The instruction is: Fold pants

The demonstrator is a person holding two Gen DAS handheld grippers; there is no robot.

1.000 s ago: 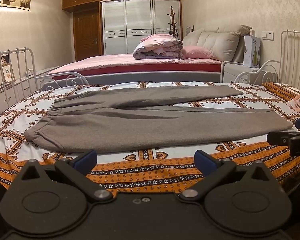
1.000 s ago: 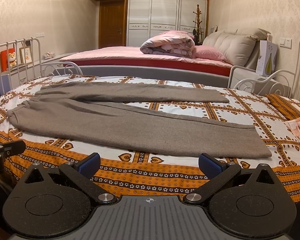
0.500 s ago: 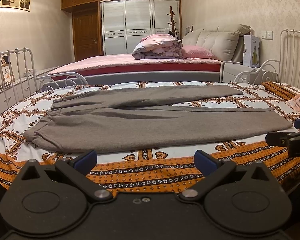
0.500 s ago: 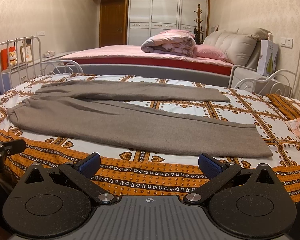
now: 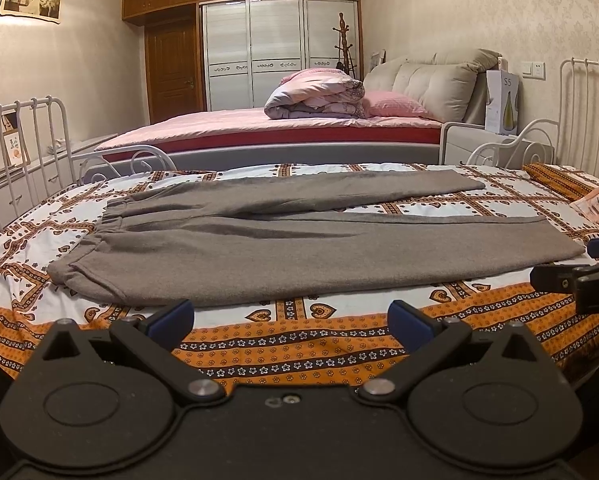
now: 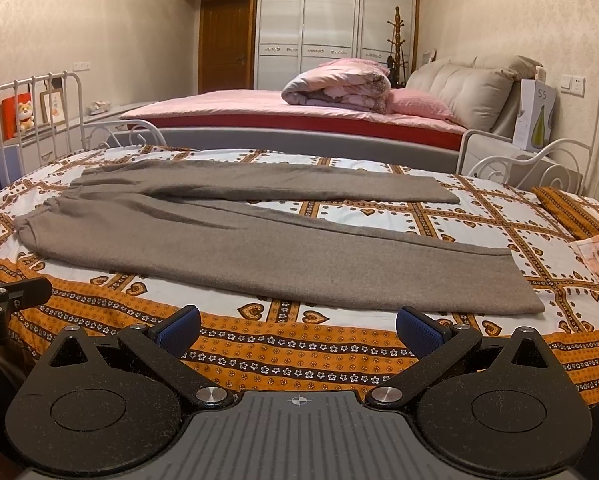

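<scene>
Pants [image 5: 299,248] lie flat on the bed [image 5: 299,356], grey, spread full length. Waistband to my left, both legs running right, split in a narrow V with the bedspread showing between them. Near leg runs close along the near edge; far leg sits behind it.

No fold made yet, as I judge it. This is the start: approach before the first grasp.

My left claw [image 5: 291,316] is wide, holding nothing, low over the bed's near edge, short of the cloth. My right claw [image 6: 299,326] likewise wide and empty, just short of the near leg's hem [image 6: 523,288].

Next move, my guess: left takes the waistband [image 5: 83,264], right takes the hem, and the near leg goes over onto the far one. Calls for a pinch on the top edge without bunching the bedspread under it.

Bedspread is white and orange, hearts and flowers. White metal rails [image 5: 23,152] at the bed ends. Beyond, a pink bed [image 5: 283,128] with a rolled quilt [image 5: 315,94], a wardrobe [image 5: 275,52], a brown door [image 5: 171,72].
</scene>
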